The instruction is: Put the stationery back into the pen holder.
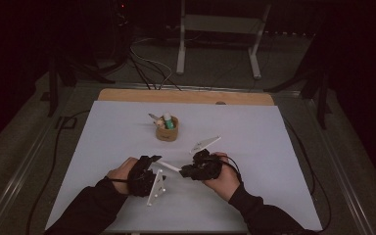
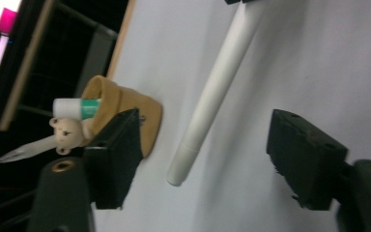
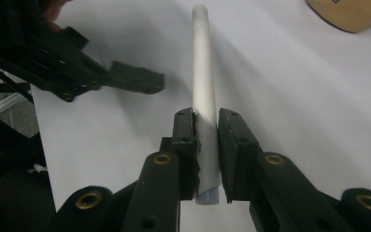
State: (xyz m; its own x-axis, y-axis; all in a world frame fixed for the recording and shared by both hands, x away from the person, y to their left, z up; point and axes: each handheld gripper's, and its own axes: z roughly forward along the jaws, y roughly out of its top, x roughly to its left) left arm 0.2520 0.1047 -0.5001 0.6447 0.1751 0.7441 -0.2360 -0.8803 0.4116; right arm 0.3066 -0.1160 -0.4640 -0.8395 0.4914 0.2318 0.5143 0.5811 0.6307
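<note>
The right gripper [image 3: 206, 159] is sitting nearest the lens in its own view, its two black jaws clamping the near end of a white pen [image 3: 204, 87], whose barrel is running away from them over the white table sheet [image 3: 294, 96]. In the high view the pen [image 1: 169, 166] is being held just above the sheet near the front middle, spanning between the two hands, with the right gripper [image 1: 196, 169] on one end and the left gripper [image 1: 152, 164] arriving at the other.

The step in hand looks like pulling the cap off, or taking the pen over. To do it well, the left gripper [image 2: 207, 154] should be centring the capped tip [image 2: 186, 159] between its pads, closing squarely across the barrel, not at an angle, and drawing straight along the pen's axis while the right hand is holding firm. A crooked bite could be levering the pen out of the right jaws.

The left jaws are standing apart, partway in, with the free end of the pen between them and a clear gap on each side; they are not touching it.

Farther back, a tan pen holder [image 1: 167, 129] is standing apart from the hands, holding a green-banded tube [image 2: 77, 107] and a bear-topped piece [image 2: 67, 133].
</note>
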